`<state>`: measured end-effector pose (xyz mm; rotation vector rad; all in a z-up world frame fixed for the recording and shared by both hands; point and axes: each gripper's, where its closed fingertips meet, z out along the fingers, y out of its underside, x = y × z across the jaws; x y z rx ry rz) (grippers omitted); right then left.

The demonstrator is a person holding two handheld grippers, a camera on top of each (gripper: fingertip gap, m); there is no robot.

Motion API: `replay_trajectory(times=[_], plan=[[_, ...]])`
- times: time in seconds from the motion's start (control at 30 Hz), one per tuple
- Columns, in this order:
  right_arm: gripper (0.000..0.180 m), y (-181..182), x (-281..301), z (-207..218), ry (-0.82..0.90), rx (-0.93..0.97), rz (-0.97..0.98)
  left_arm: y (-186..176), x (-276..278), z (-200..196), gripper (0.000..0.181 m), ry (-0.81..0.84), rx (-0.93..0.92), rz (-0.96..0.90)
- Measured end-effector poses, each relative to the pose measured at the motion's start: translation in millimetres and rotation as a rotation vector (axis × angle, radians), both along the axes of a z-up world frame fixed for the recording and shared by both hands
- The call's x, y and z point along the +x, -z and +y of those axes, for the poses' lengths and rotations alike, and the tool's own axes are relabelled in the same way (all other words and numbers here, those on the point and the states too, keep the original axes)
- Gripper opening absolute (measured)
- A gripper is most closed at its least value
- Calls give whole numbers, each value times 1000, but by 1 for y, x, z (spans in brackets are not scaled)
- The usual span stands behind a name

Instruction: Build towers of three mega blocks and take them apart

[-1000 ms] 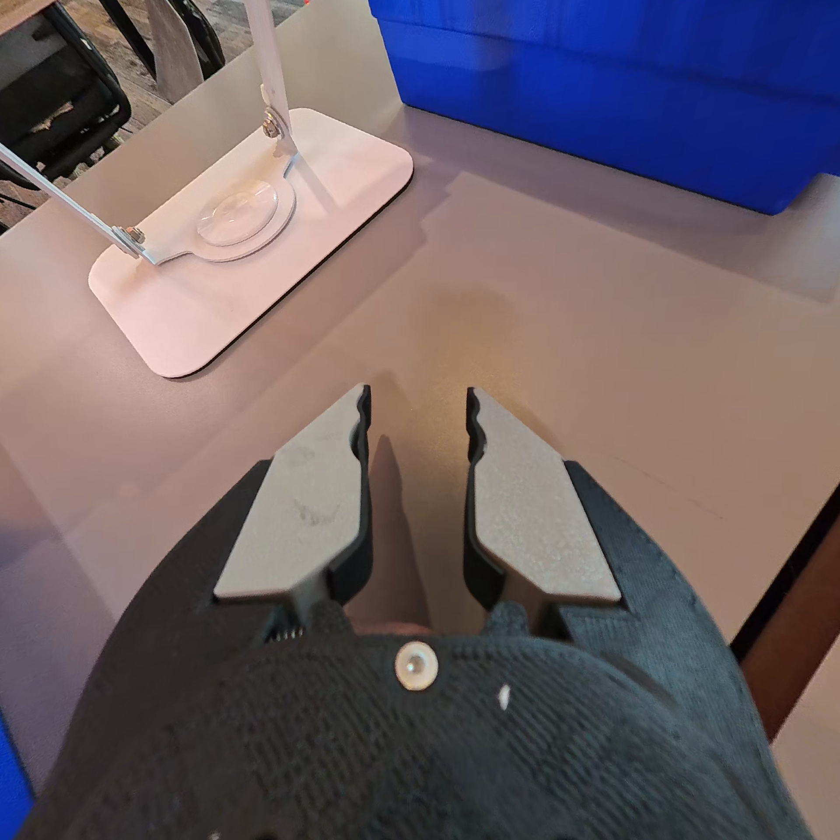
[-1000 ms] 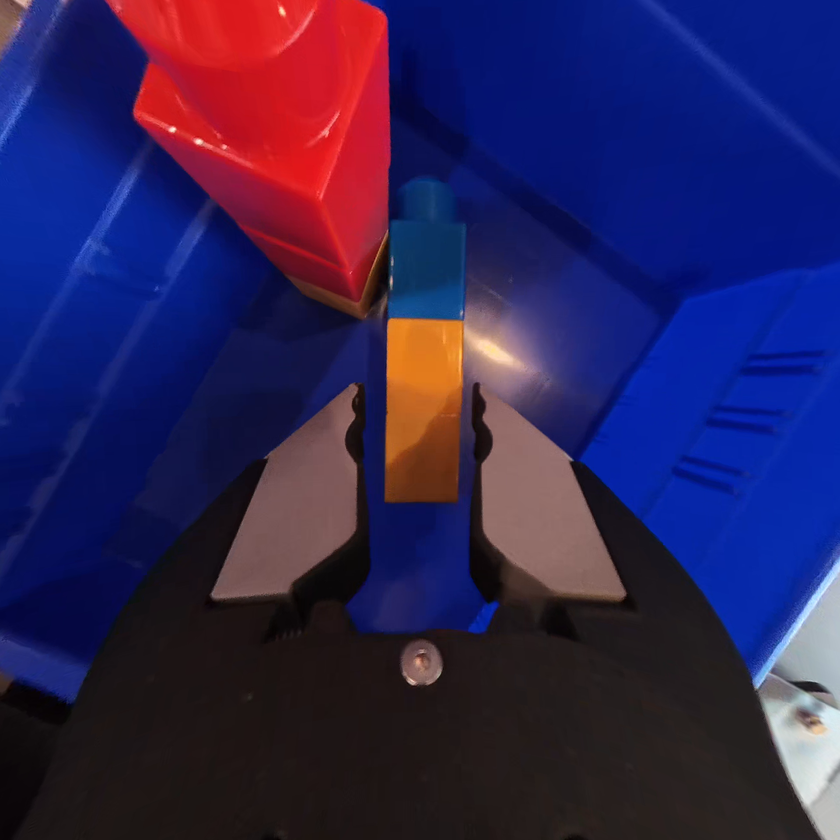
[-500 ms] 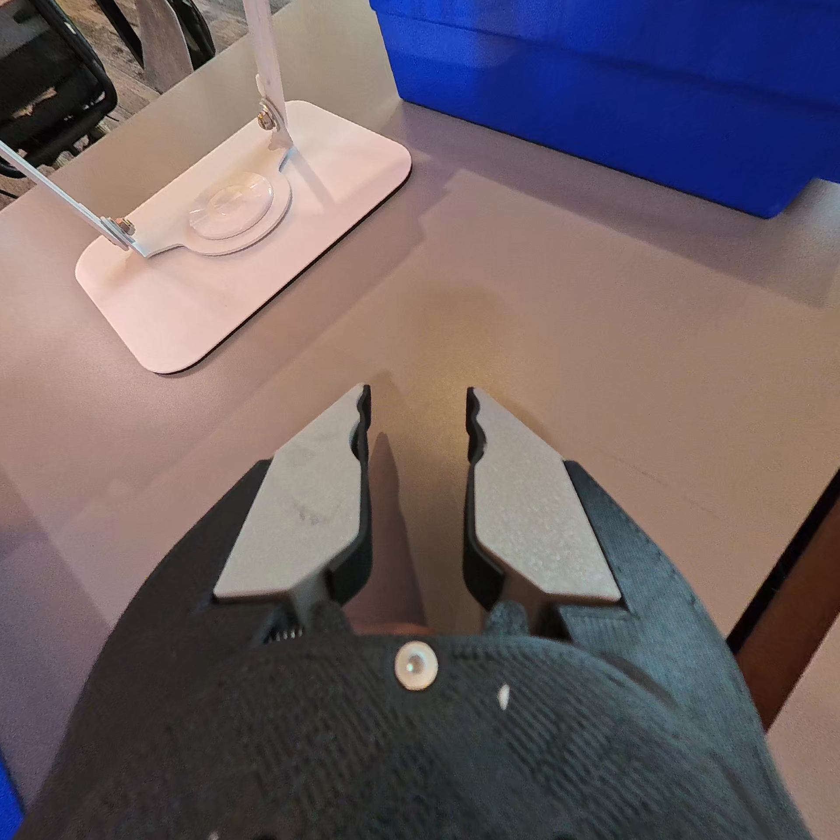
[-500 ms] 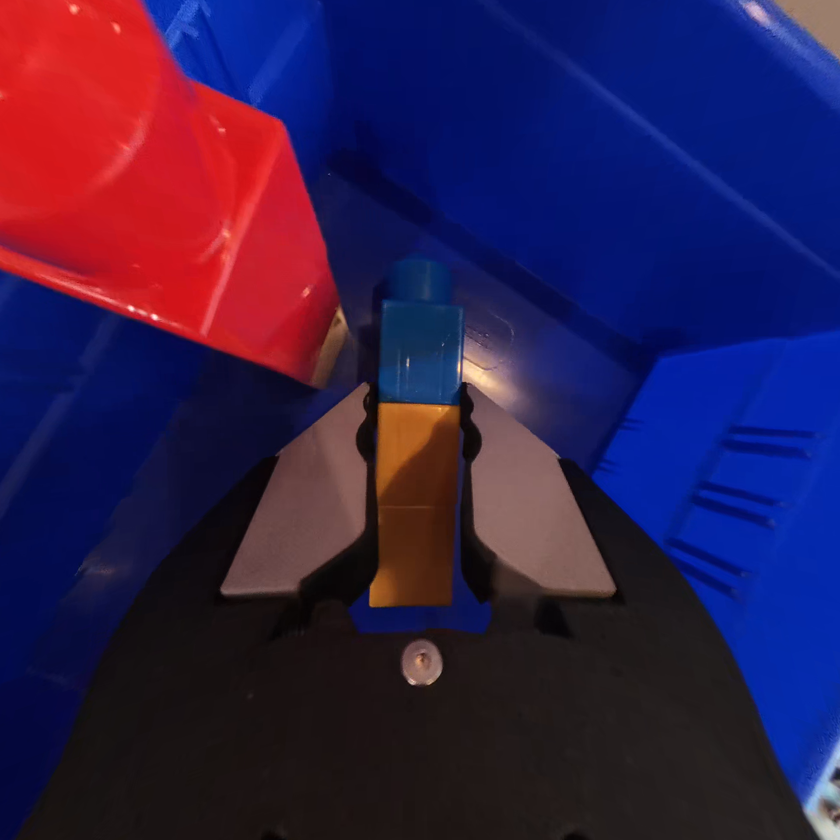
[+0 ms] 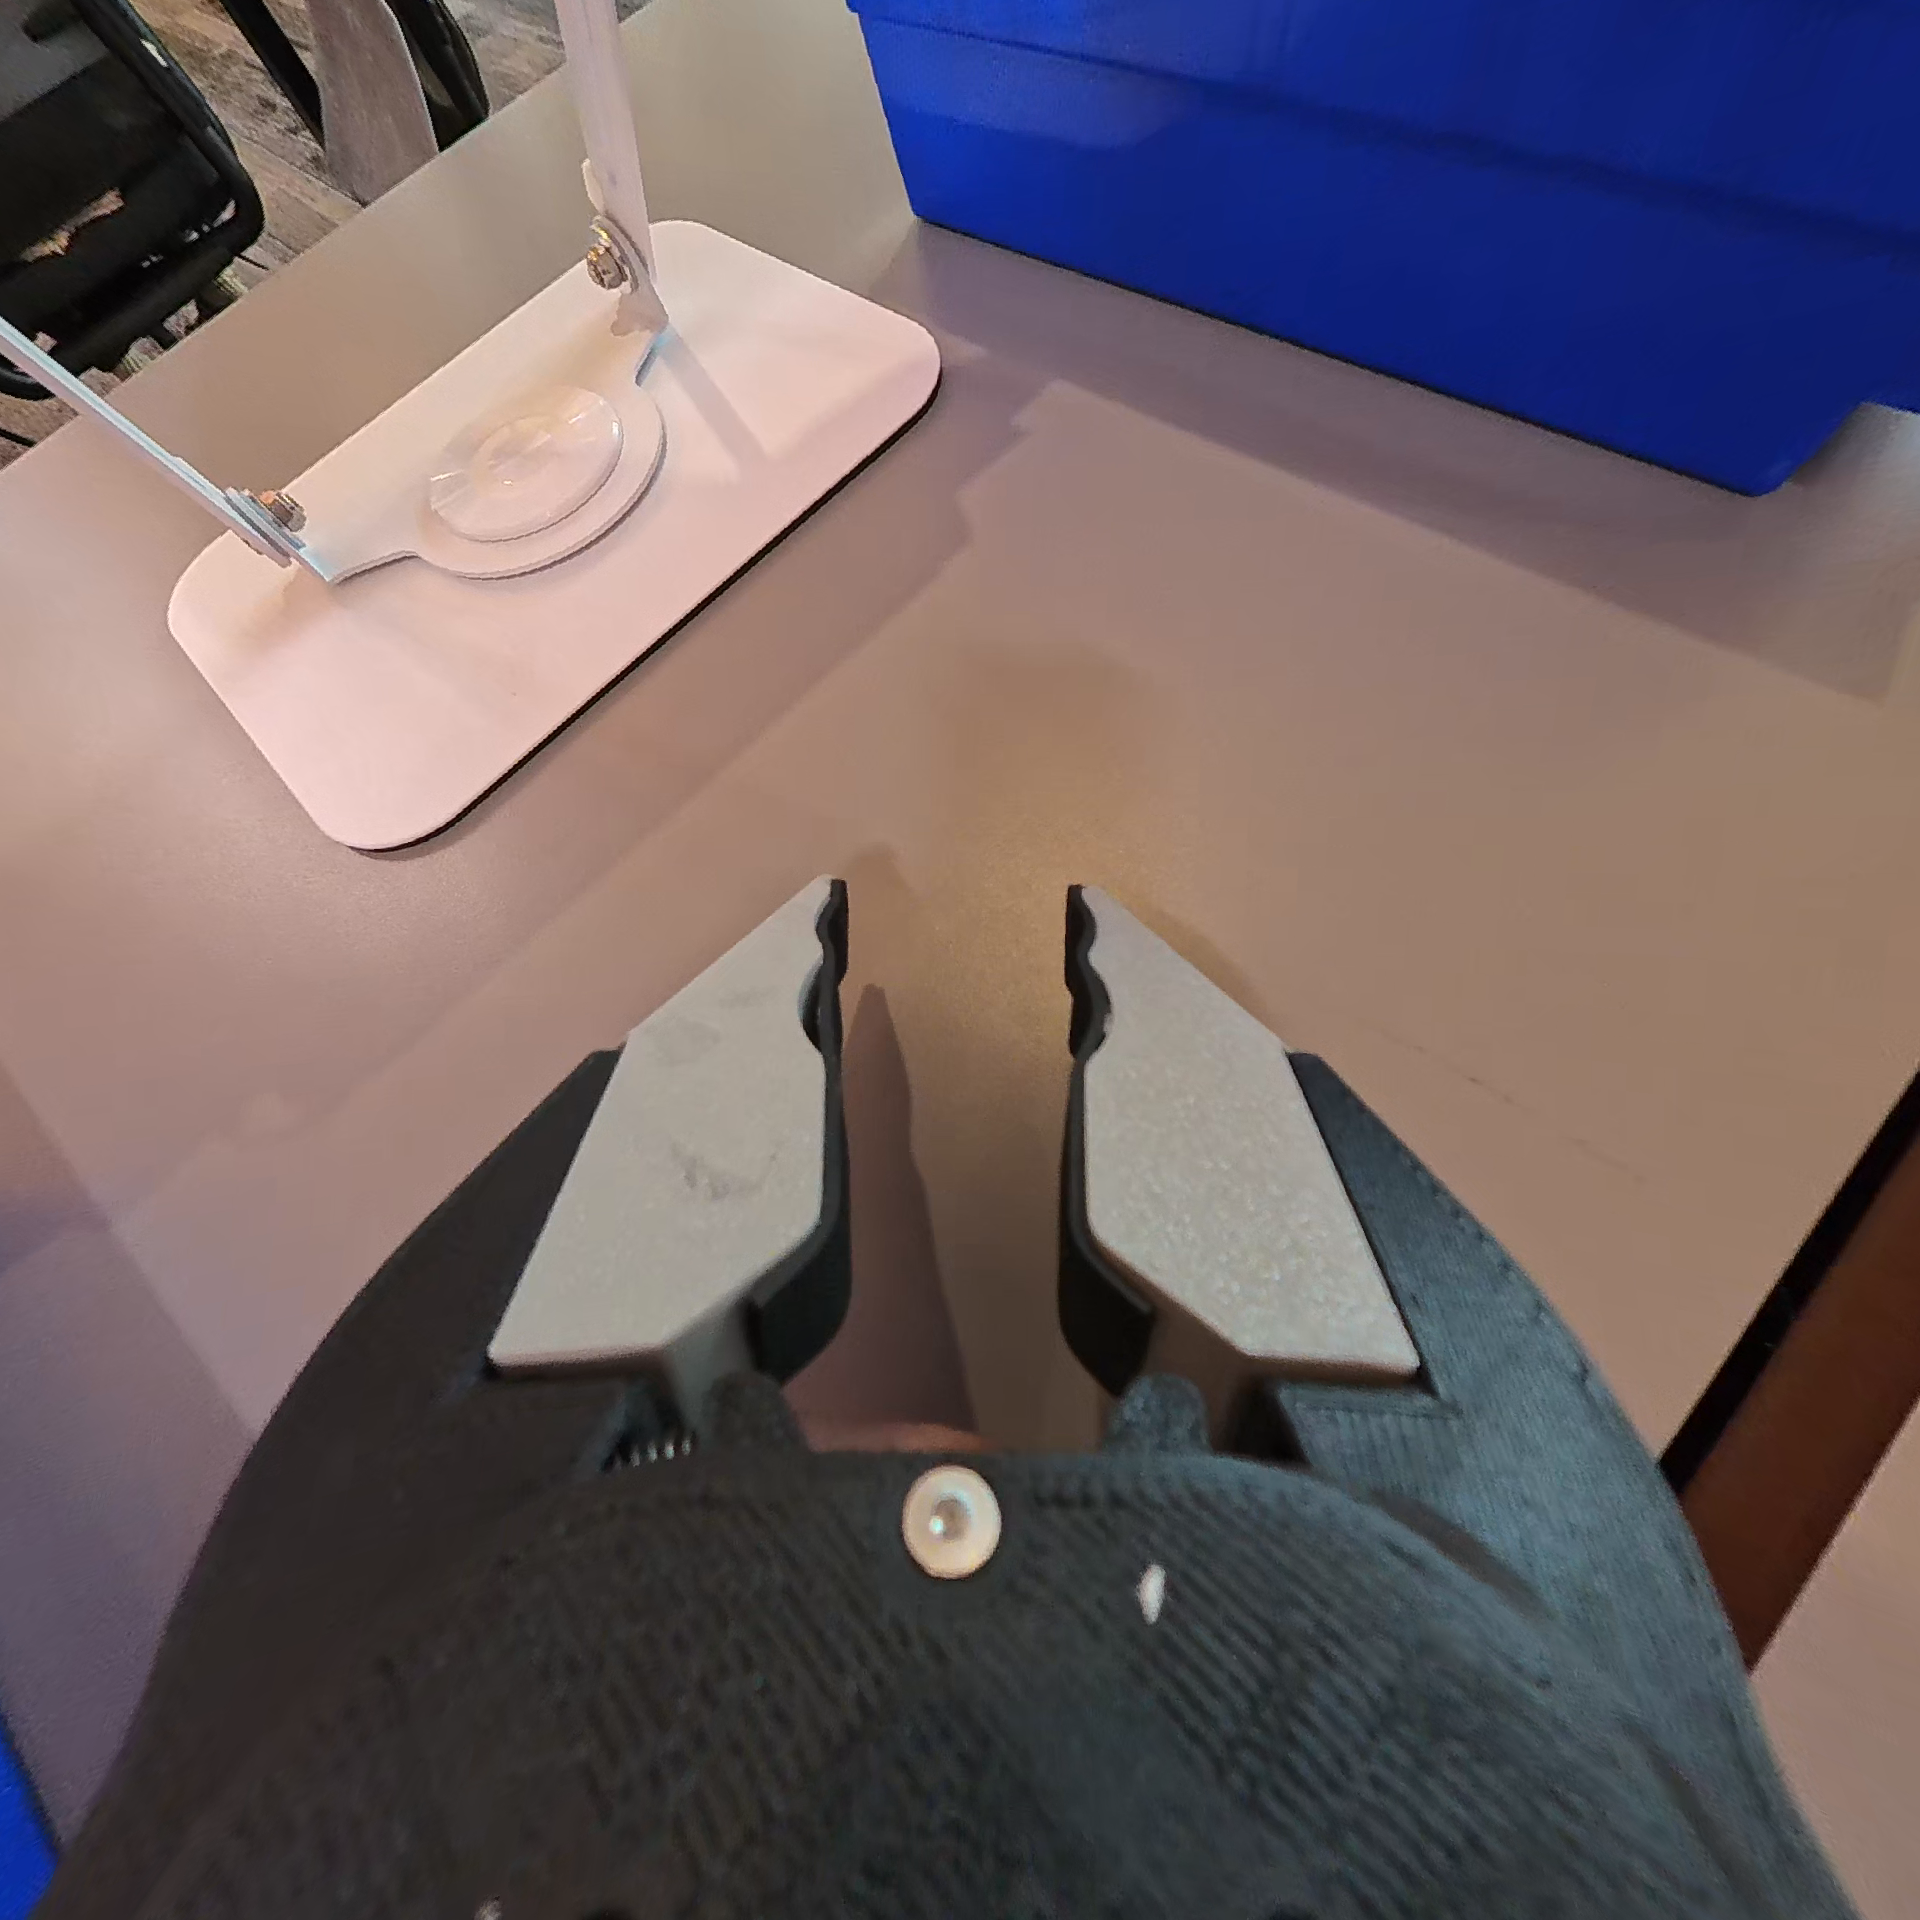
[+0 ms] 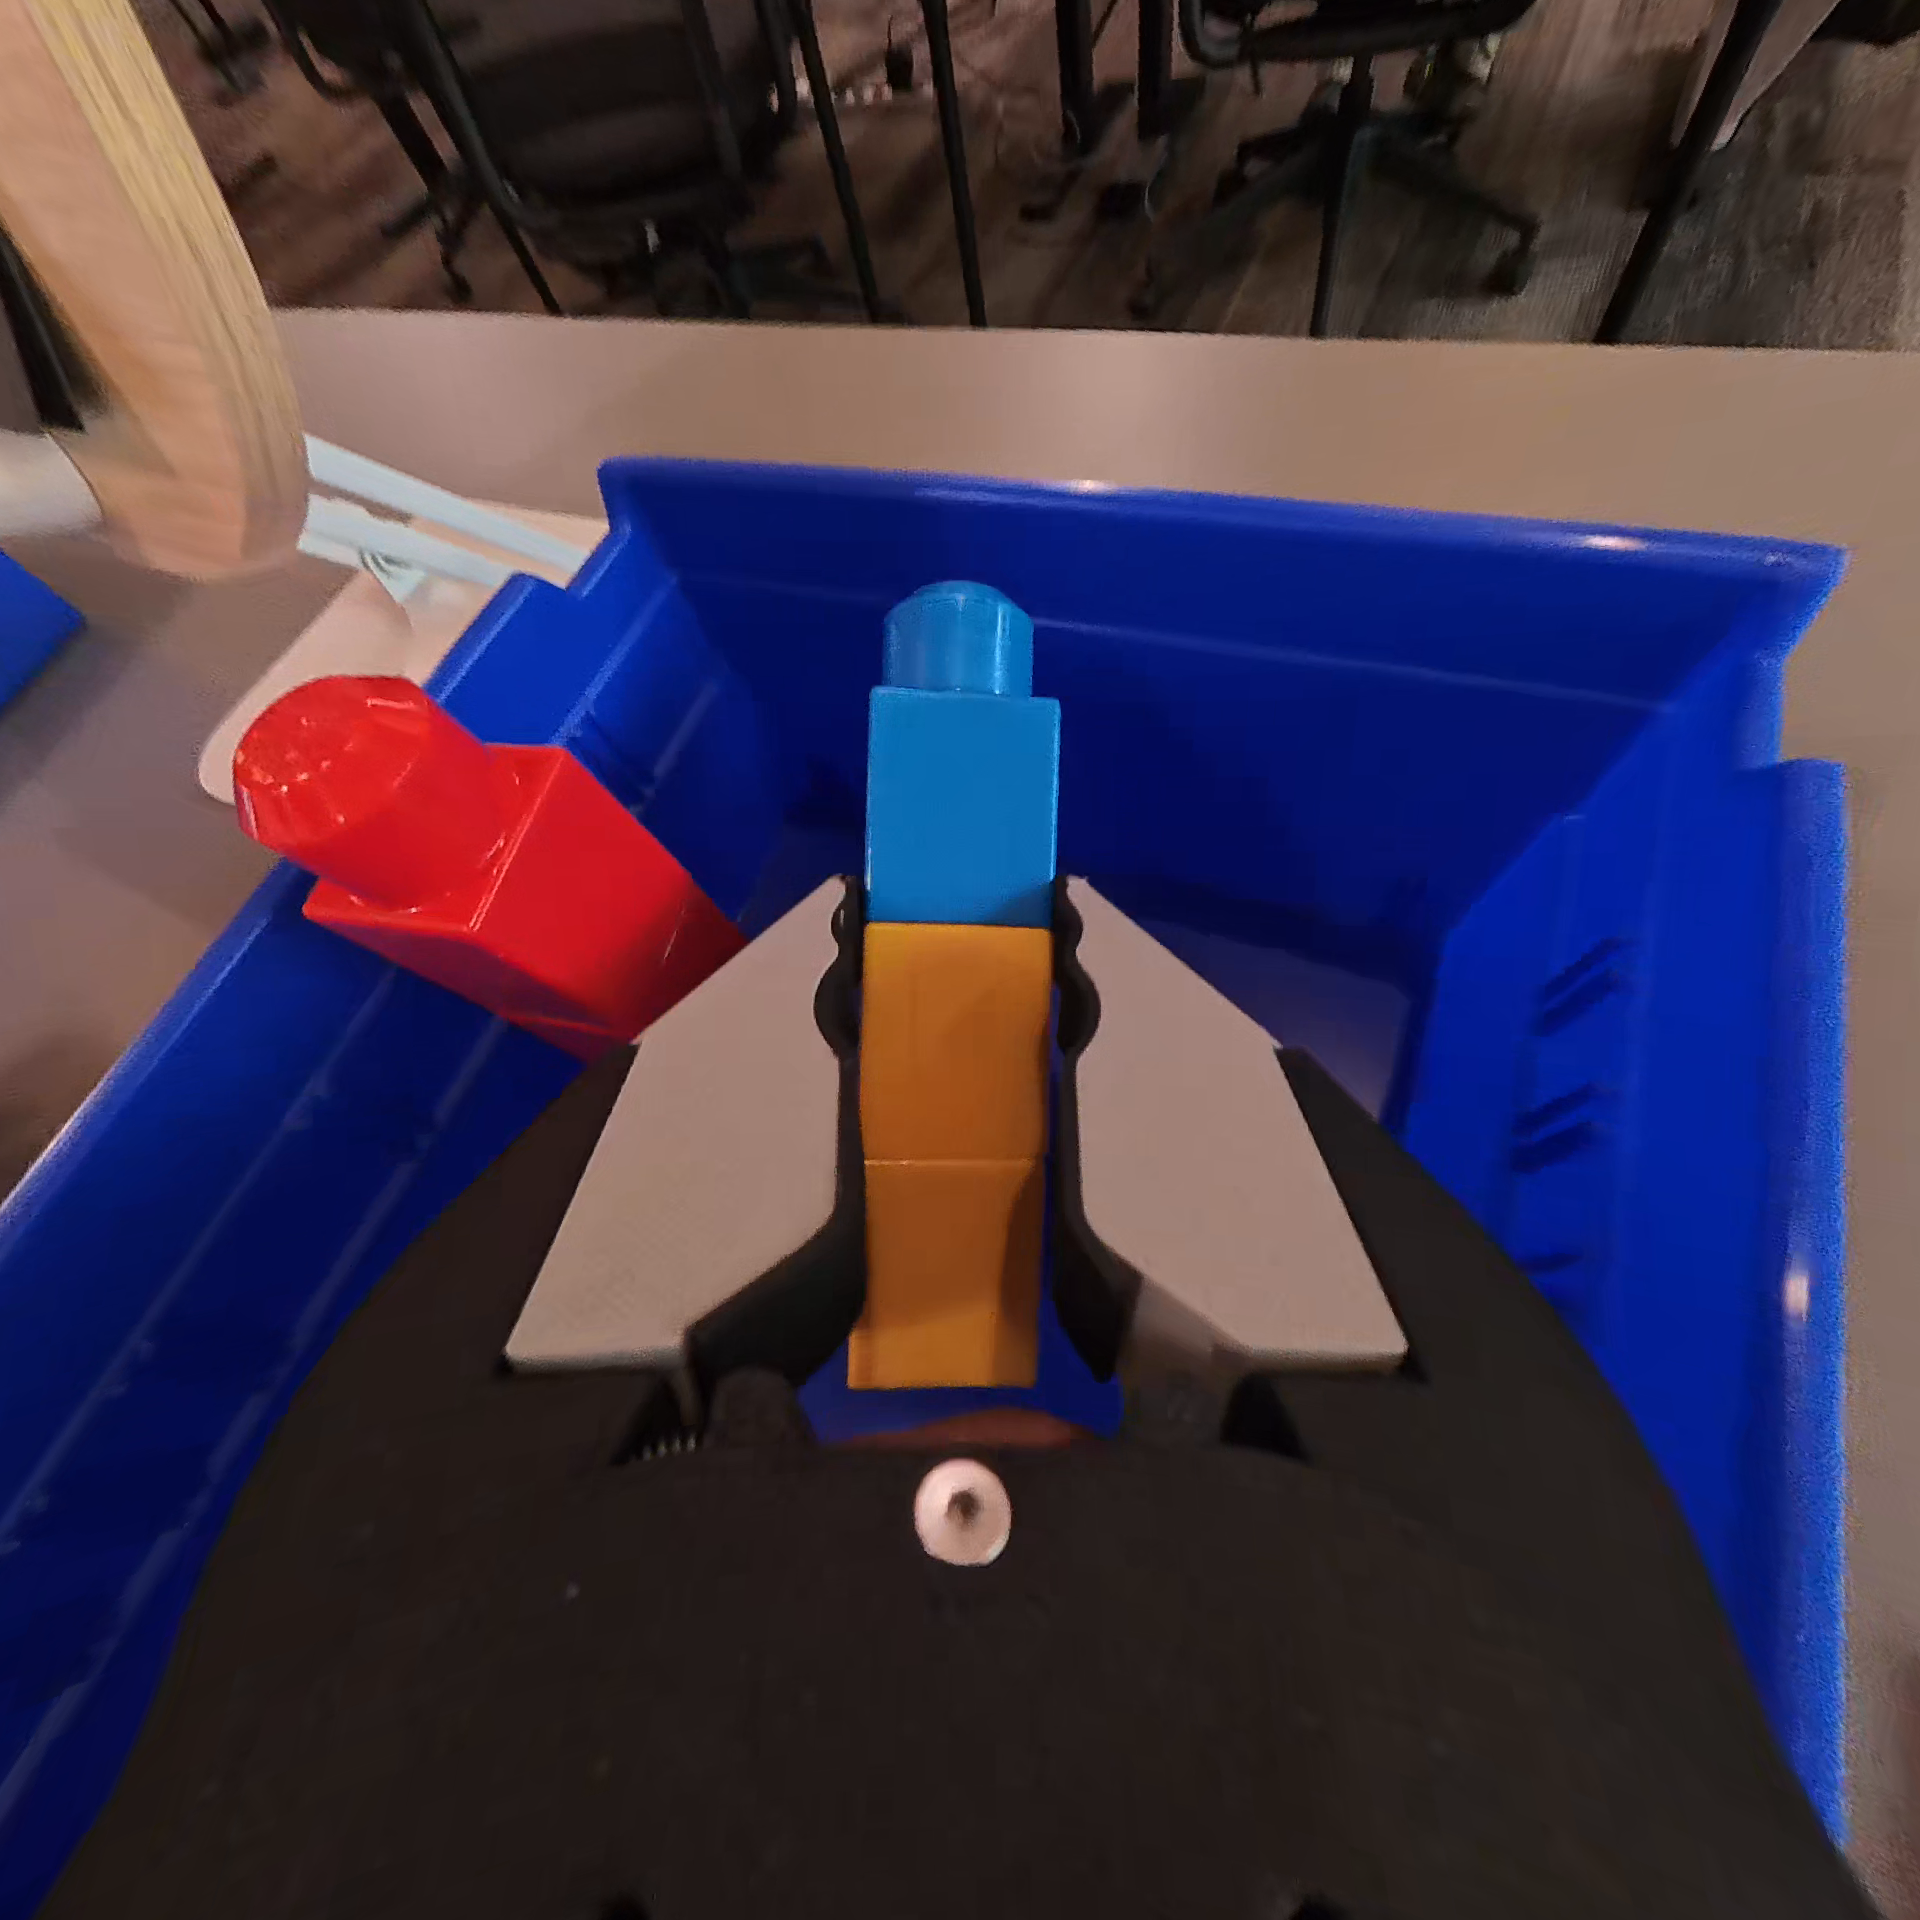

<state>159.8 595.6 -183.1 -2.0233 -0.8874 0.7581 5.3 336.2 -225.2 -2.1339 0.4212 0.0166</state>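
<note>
My right gripper (image 6: pixel 956 914) is shut on a tower of two orange blocks (image 6: pixel 951 1122) topped by a light blue block (image 6: pixel 961 805). It holds the tower raised above the blue bin (image 6: pixel 1621 935). A red block tower (image 6: pixel 488 873) leans against the bin's left wall; its lower end is hidden behind my finger. My left gripper (image 5: pixel 954 920) is open and empty, hovering over the bare grey table (image 5: pixel 1351 831). The blue bin also shows in the left wrist view (image 5: pixel 1455 229) at the far right.
A white stand base (image 5: pixel 551 582) with thin metal arms sits on the table to the far left of my left gripper. The table's edge (image 5: pixel 1787 1247) runs close on the right. Chairs and table legs (image 6: pixel 935 156) stand beyond the far edge. My right fingertips sit around 30 cm from my left ones.
My right gripper closed on the orange and blue tower and lifted it up out of the bin, tilting up so the room shows. The left gripper barely moved.
</note>
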Motion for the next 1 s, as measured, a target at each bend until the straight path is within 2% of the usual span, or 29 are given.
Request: replay_trajectory(times=[0.2,0.3,0.37,0.47,0.67,0.8,1.0], plan=[[34,-16,-7,8,5,94,130,0,0,0,40,2,-3,0],[34,-19,-19,1,-72,154,203,0,0,0,40,3,-2,1],[34,-16,-21,-2,-102,184,185,0,0,0,40,2,-1,3],[34,-4,-20,-4,-118,169,124,0,0,0,40,2,-1,5],[33,3,-17,-4,-111,91,146,1,1,0,40,3,-3,4],[33,22,-7,-6,-103,14,16,1,1,0,40,3,-2,6],[33,48,28,-30,-123,-100,-463,1,1,0,40,5,-3,4]])
